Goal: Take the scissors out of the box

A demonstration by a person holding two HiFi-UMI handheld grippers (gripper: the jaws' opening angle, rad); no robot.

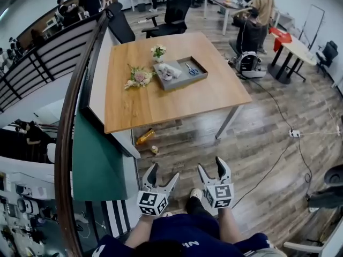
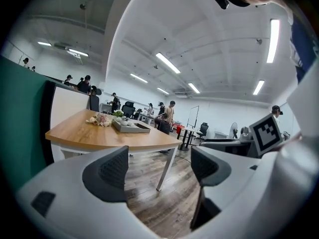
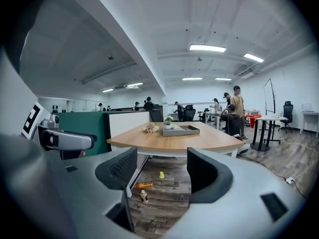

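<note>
A grey box (image 1: 180,75) lies on the wooden table (image 1: 161,98), far ahead of me. Inside it are blue-handled scissors (image 1: 192,69) at the right and a white cloth (image 1: 168,71) at the left. Both grippers hang low over the floor, well short of the table. My left gripper (image 1: 163,173) is open and holds nothing. My right gripper (image 1: 210,165) is also open and holds nothing. The left gripper view shows the open left gripper (image 2: 159,168) and the distant box (image 2: 130,127). In the right gripper view the right gripper (image 3: 159,176) points toward the box (image 3: 180,130); the scissors are too small to make out there.
A flower bunch (image 1: 139,77) and a small potted plant (image 1: 158,51) sit beside the box. An orange bottle (image 1: 145,137) and a small bottle (image 1: 154,150) lie on the floor under the table's near edge. A green partition (image 1: 96,159) stands left. People and office chairs stand beyond.
</note>
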